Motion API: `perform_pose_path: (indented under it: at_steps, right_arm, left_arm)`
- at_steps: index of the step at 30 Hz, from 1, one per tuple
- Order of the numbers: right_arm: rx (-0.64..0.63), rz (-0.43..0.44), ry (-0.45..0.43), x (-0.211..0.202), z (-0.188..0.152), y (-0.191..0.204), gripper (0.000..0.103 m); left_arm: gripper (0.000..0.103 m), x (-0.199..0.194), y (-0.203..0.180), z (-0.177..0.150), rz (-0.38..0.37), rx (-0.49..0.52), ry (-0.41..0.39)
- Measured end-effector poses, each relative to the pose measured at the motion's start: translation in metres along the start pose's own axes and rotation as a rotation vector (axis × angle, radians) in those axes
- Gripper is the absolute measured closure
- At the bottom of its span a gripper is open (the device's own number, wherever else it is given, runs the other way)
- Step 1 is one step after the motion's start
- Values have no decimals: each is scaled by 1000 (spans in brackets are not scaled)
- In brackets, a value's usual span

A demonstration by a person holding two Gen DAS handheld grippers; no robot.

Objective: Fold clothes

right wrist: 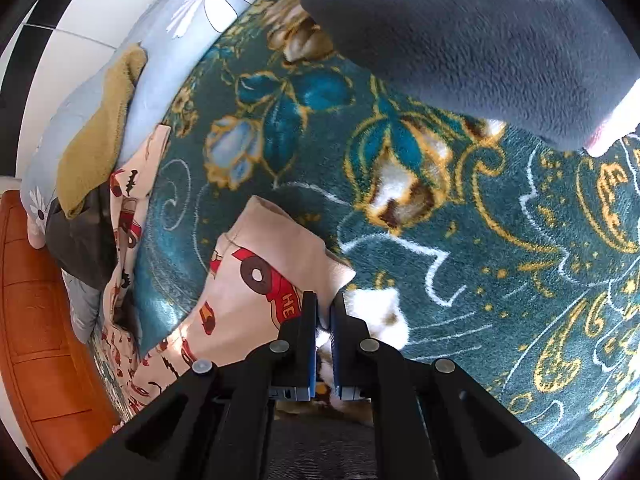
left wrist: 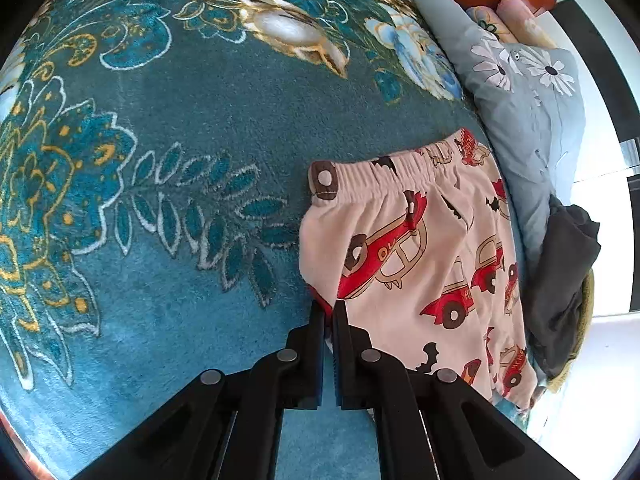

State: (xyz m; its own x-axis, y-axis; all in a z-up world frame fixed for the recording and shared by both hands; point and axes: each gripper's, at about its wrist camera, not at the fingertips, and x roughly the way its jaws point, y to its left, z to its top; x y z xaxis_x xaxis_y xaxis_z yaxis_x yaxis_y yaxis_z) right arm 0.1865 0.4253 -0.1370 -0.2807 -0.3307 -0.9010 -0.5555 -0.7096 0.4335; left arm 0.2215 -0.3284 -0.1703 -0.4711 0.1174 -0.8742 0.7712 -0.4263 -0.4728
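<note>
Pink shorts (left wrist: 416, 256) printed with red cars lie on a teal flowered blanket (left wrist: 180, 160), elastic waistband at the far end. My left gripper (left wrist: 329, 308) is shut on the near left edge of the shorts. In the right wrist view a raised, folded-over part of the same shorts (right wrist: 260, 264) stands up from the blanket (right wrist: 460, 240), and my right gripper (right wrist: 324, 300) is shut on its edge. The rest of the shorts trails away to the left there.
A grey flowered pillow (left wrist: 528, 112) and a dark grey garment (left wrist: 564, 280) lie beside the shorts at the blanket's edge. A yellow-green cloth (right wrist: 96, 132) rests on the pillow. An orange wooden headboard (right wrist: 36, 320) borders the bed. A dark fleece sleeve (right wrist: 480, 48) hangs overhead.
</note>
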Motion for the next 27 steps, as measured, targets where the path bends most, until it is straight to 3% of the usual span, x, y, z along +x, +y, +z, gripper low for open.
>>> perform_pose_path:
  at_steps: [10, 16, 20, 25, 27]
  right_arm:
    - [-21, -12, -1, -6, 2, 1, 95]
    - [-101, -79, -87, -31, 7, 22, 94]
    - [-128, 2, -116, -25, 19, 51, 94]
    - [-152, 115, -73, 22, 35, 116, 92]
    - [-181, 145, -59, 42, 42, 147, 71]
  left_arm:
    - [96, -8, 9, 3, -47, -22, 26]
    - [95, -15, -2, 10, -28, 2, 5]
    - [94, -16, -21, 14, -19, 49, -12]
    - [94, -16, -46, 19, -7, 108, -33]
    - [94, -17, -56, 21, -3, 132, -41]
